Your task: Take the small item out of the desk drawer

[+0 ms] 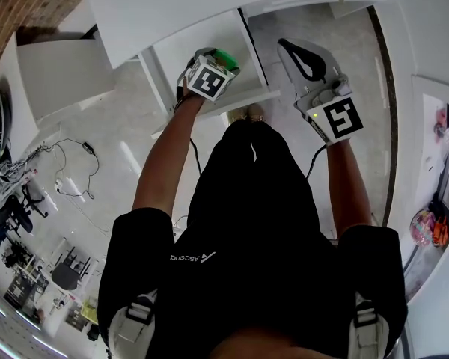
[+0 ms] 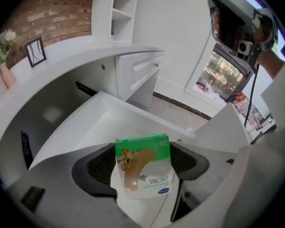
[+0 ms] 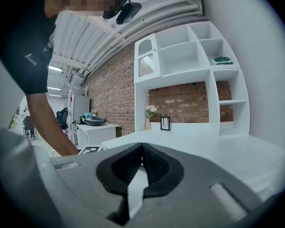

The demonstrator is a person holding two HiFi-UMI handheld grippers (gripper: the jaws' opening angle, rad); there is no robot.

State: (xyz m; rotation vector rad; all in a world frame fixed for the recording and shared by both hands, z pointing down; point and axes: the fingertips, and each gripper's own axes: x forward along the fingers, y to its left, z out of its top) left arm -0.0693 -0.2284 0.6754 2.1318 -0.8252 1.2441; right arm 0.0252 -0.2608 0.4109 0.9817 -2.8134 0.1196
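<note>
A small green and white bandage box (image 2: 143, 167) stands upright between the pads of my left gripper (image 2: 141, 164), which is shut on it. In the left gripper view the box hangs just above the open white desk drawer (image 2: 100, 109). In the head view the left gripper (image 1: 221, 60) sits over the drawer (image 1: 187, 54), with the box's green top (image 1: 227, 55) showing past the marker cube. My right gripper (image 1: 297, 52) is held off to the right of the drawer. Its jaws meet at the tips with nothing between them (image 3: 142, 148).
The white desk top (image 1: 172, 6) juts over the drawer. A second drawer unit (image 2: 143, 72) stands under the desk further on. Cables (image 1: 67, 170) lie on the floor at the left. A picture frame (image 3: 165, 123) and a vase of flowers (image 3: 149, 112) stand on the desk by the brick wall.
</note>
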